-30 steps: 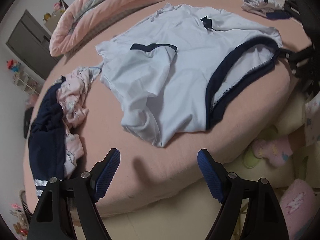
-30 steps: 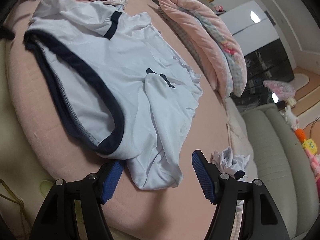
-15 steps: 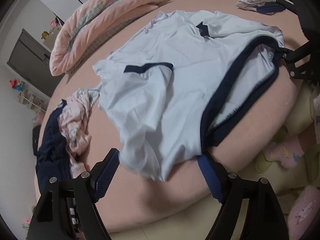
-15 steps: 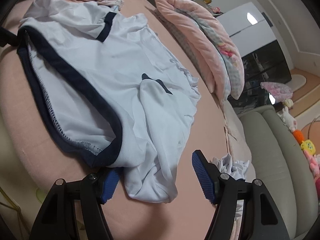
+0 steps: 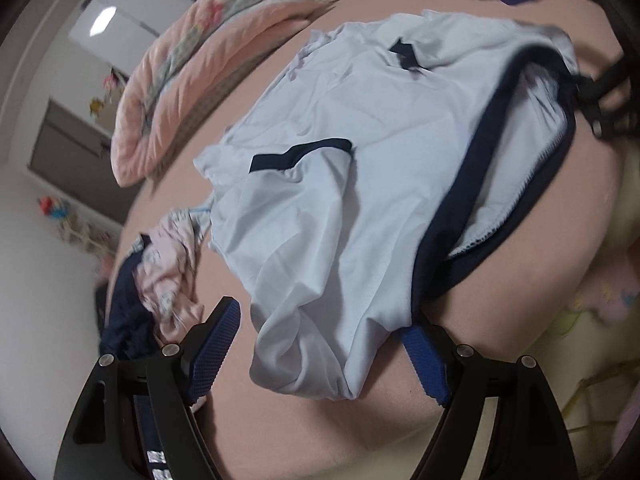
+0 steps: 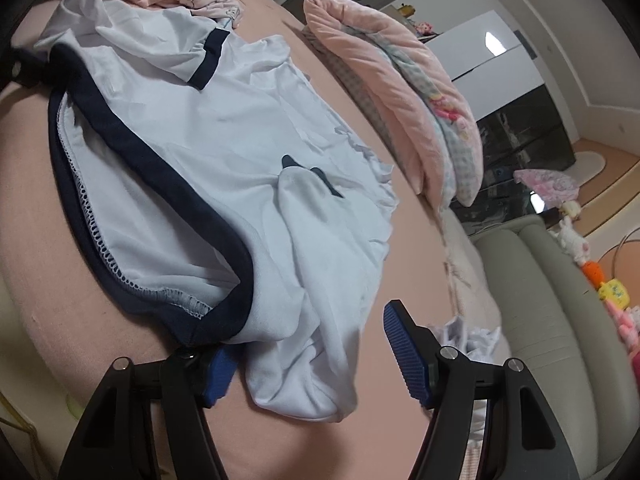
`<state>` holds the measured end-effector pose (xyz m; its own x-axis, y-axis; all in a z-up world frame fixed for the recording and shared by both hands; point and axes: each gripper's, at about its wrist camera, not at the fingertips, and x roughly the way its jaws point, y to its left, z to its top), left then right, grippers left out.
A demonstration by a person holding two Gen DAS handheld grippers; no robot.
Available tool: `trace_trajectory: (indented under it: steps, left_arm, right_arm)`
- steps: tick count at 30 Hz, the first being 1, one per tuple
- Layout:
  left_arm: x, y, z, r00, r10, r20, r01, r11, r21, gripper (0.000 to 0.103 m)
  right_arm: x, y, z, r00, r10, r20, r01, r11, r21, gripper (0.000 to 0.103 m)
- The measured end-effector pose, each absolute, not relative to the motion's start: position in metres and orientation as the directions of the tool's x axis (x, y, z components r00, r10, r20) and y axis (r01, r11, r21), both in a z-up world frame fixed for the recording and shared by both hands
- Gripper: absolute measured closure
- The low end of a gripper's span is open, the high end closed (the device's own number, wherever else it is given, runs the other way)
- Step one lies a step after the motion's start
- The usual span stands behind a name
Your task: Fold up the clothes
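Observation:
A white shirt (image 5: 340, 200) with a navy trimmed opening (image 5: 480, 200) lies spread on the pink bed (image 5: 280, 432). My left gripper (image 5: 320, 332) is open, and the shirt's bunched near corner lies between its blue pads without touching them. In the right wrist view the same shirt (image 6: 200, 120) shows its other near corner inside my right gripper (image 6: 308, 340), whose jaws are closing. The left pad (image 6: 220, 368) sits tucked under the navy trim (image 6: 160, 168), while the right pad (image 6: 404, 352) stands apart from the cloth.
A folded pink quilt (image 5: 192, 72) lies along the bed's far side. A heap of pink and navy clothes (image 5: 160, 272) sits left of the shirt. A crumpled white garment (image 6: 472, 336) lies by a grey-green sofa (image 6: 540, 320). The bed's edge runs just under both grippers.
My left gripper came forward and rolled, so the shirt's corner now lies between its fingers. The right gripper barely moved, and its jaws have narrowed a little around the other corner.

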<state>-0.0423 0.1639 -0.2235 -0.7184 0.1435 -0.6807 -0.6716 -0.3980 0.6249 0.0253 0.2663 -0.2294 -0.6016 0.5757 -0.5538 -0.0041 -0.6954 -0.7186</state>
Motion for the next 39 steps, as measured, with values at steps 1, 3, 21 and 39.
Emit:
trace_trajectory:
  steps: [1, 3, 21, 39]
  left_arm:
    - [-0.040, 0.165, -0.225, -0.729, 0.141, -0.670, -0.664, -0.388, 0.640, 0.024]
    - [-0.037, 0.167, -0.227, -0.745, 0.136, -0.653, -0.650, -0.370, 0.664, 0.024]
    - [-0.022, 0.173, -0.241, -0.690, 0.197, -0.697, -0.719, -0.300, 0.627, 0.083]
    - [-0.084, 0.162, -0.185, -0.509, 0.296, -0.809, -0.766, -0.585, 0.268, 0.095]
  right_arm:
    - [0.026, 0.267, -0.229, -0.602, 0.566, -0.563, -0.003, -0.707, -0.707, 0.040]
    - [0.027, 0.268, -0.231, -0.608, 0.553, -0.570, -0.005, -0.720, -0.694, 0.045]
    - [0.034, 0.240, -0.251, -0.638, 0.556, -0.532, 0.037, -0.668, -0.743, 0.093]
    - [0.031, 0.253, -0.221, -0.651, 0.533, -0.540, 0.006, -0.708, -0.706, 0.099]
